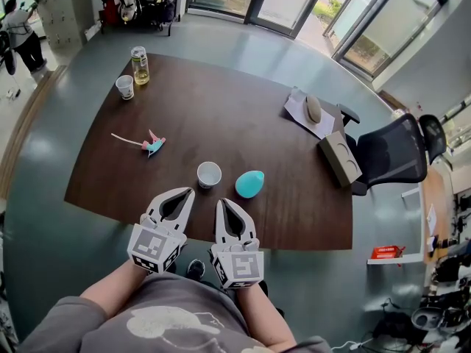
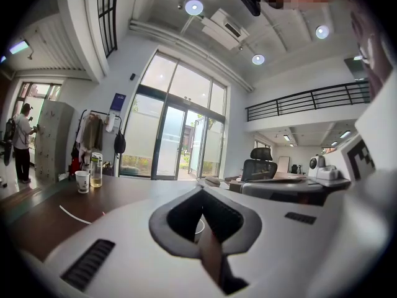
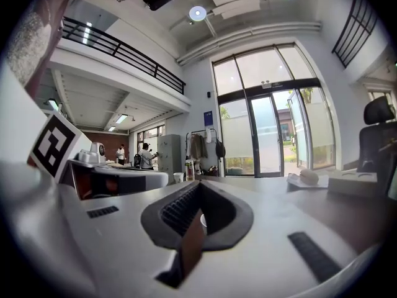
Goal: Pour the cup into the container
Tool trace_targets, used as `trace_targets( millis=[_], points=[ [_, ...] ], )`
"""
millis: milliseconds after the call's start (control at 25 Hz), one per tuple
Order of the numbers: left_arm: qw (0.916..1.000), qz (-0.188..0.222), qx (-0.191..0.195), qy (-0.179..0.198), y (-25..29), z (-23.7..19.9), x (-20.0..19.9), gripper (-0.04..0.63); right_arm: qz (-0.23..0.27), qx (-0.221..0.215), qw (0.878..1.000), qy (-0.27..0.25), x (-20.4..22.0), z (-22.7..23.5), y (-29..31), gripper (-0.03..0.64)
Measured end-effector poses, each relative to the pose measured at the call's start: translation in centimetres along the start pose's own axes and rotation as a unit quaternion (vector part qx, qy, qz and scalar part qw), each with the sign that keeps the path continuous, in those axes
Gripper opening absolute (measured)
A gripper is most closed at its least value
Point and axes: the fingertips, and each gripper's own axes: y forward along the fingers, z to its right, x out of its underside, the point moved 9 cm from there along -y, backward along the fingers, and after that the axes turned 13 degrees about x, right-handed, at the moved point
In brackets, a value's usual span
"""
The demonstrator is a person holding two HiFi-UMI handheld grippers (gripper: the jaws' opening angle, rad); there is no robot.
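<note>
A white paper cup point(image 1: 209, 174) stands upright near the front edge of the dark table point(image 1: 221, 116). A teal egg-shaped container point(image 1: 249, 184) sits just to its right. My left gripper point(image 1: 189, 191) hovers at the table edge just short of the cup, its jaws closed tip to tip on nothing. My right gripper point(image 1: 221, 202) is beside it, below the cup and container, also shut and empty. In the left gripper view the cup's rim point(image 2: 197, 226) shows through the gap behind the closed left gripper point(image 2: 200, 190). The right gripper point(image 3: 197, 184) likewise frames a bit of the rim point(image 3: 203, 220).
At the far left of the table stand a second paper cup point(image 1: 125, 87) and a bottle of yellowish liquid point(image 1: 139, 65). A small teal and pink tool point(image 1: 153, 145) lies mid-left. A tissue box point(image 1: 338, 158), papers point(image 1: 305, 112) and an office chair point(image 1: 394, 151) are at the right.
</note>
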Motion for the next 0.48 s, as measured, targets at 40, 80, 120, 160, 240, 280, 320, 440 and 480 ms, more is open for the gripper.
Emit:
trace_targets(
  millis=[40, 80, 120, 160, 240, 280, 320, 440, 480],
  points=[
    [1.0, 0.0, -0.001, 0.0, 0.03, -0.08, 0.03, 0.006, -0.002, 0.0, 1.0, 0.001, 0.08, 0.06, 0.05, -0.012],
    [1.0, 0.0, -0.002, -0.001, 0.06, -0.17, 0.09, 0.006, -0.006, 0.001, 1.0, 0.002, 0.2, 0.1, 0.1, -0.012],
    [1.0, -0.001, -0.002, -0.001, 0.08, -0.27, 0.15, 0.006, -0.009, 0.002, 1.0, 0.002, 0.33, 0.1, 0.15, -0.014],
    [1.0, -0.001, -0.002, -0.001, 0.09, -0.35, 0.21, 0.006, -0.012, 0.002, 1.0, 0.002, 0.48, 0.09, 0.21, -0.013],
    [1.0, -0.001, -0.003, -0.001, 0.06, -0.45, 0.29, 0.006, -0.017, 0.003, 1.0, 0.003, 0.77, 0.04, 0.31, -0.012],
    [1.0, -0.001, -0.003, -0.002, 0.03, -0.5, 0.32, 0.006, -0.019, 0.003, 1.0, 0.003, 0.88, 0.01, 0.37, -0.012],
    [1.0, -0.001, -0.004, -0.002, -0.01, -0.55, 0.34, 0.006, -0.02, 0.002, 1.0, 0.003, 0.94, -0.04, 0.45, -0.012],
    [1.0, -0.003, -0.007, -0.004, -0.17, -0.85, 0.38, 0.006, -0.022, -0.001, 1.0, 0.002, 1.0, -0.26, 0.82, -0.012],
    [1.0, -0.003, -0.008, -0.004, -0.2, -0.97, 0.4, 0.006, -0.023, -0.002, 1.0, 0.002, 1.03, -0.31, 0.95, -0.012]
  ],
)
